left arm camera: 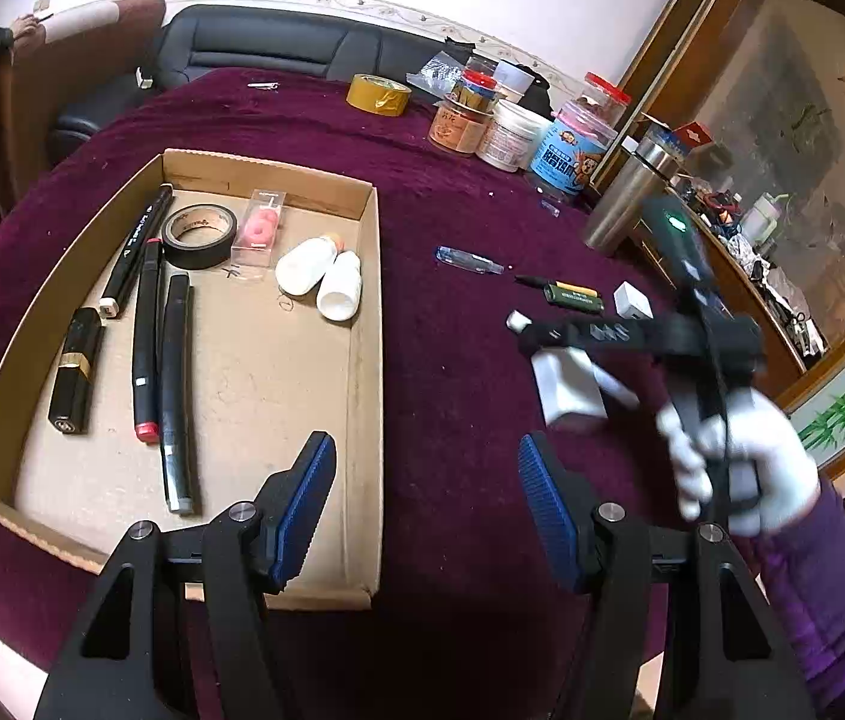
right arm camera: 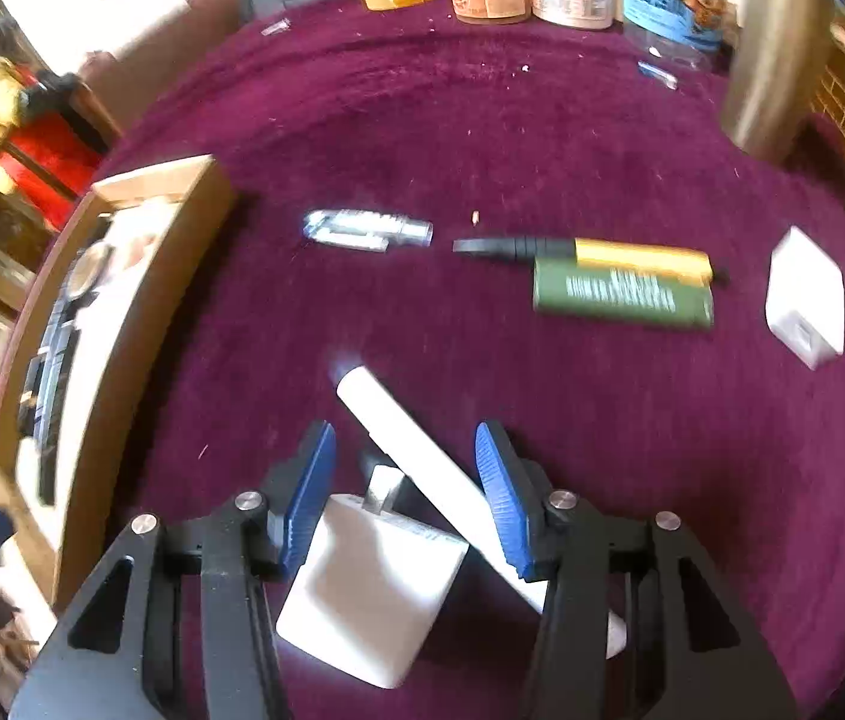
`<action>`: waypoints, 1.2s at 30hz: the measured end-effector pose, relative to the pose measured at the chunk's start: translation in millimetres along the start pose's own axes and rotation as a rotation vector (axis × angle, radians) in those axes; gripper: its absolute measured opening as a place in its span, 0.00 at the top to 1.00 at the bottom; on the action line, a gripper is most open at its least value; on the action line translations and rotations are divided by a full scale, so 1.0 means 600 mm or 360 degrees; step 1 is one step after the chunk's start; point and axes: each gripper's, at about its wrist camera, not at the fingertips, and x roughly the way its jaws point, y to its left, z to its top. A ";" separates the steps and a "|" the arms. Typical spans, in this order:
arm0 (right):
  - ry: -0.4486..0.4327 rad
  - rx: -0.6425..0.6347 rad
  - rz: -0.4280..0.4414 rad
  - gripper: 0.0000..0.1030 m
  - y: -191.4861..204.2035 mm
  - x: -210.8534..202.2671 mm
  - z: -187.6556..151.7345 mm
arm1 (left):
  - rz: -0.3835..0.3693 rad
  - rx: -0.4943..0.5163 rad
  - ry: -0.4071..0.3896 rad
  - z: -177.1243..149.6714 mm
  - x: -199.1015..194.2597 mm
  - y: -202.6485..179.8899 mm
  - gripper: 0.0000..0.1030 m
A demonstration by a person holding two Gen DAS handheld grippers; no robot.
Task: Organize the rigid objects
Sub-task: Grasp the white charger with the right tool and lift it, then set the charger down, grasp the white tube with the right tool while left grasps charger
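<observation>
- Blue-padded fingers of the left gripper (left arm camera: 427,501) fill the foreground of the left wrist view, standing apart with nothing between them, hovering over the near right corner of the cardboard tray (left arm camera: 366,324).
- Inside the tray lie three black markers (left arm camera: 147,333), a black-and-gold lipstick (left arm camera: 75,371), a roll of black tape (left arm camera: 199,235), a clear case with a pink ring (left arm camera: 260,228) and two white bottles (left arm camera: 319,276) on their sides.
- Out on the maroon cloth (left arm camera: 452,180), right of the tray, the right gripper (right arm camera: 404,495) points steeply down with its jaws partly open around a white charger block (right arm camera: 371,588) and a white stick (right arm camera: 416,450); whether the pads press on either cannot be told.
- Beyond it lie a clear-blue pen cap (right arm camera: 365,229), a green lighter (right arm camera: 623,294) touching a yellow-and-black pen (right arm camera: 602,252), and a small white cube (right arm camera: 806,300).
- A white-gloved hand (left arm camera: 740,462) with a purple sleeve grips the right gripper's handle.
</observation>
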 end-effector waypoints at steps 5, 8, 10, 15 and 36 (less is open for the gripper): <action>-0.0279 0.0080 0.0093 0.54 -0.035 -0.111 -0.046 | 0.0004 0.0045 0.0017 -0.012 -0.004 -0.027 0.44; -0.0324 -0.0020 -0.0070 0.54 -0.040 -0.135 -0.066 | -0.0004 0.0081 0.0050 -0.018 0.007 -0.050 0.44; -0.0275 -0.0100 -0.0127 0.54 -0.037 -0.121 -0.077 | -0.0017 0.0094 0.0086 -0.023 0.018 -0.063 0.44; -0.0144 -0.0414 -0.0389 0.54 -0.005 -0.057 -0.101 | -0.0045 0.0098 0.0173 -0.034 0.043 -0.099 0.44; -0.0165 0.0204 -0.0220 0.88 -0.162 -0.124 -0.158 | 0.0048 0.0189 0.0228 -0.007 0.136 -0.179 0.44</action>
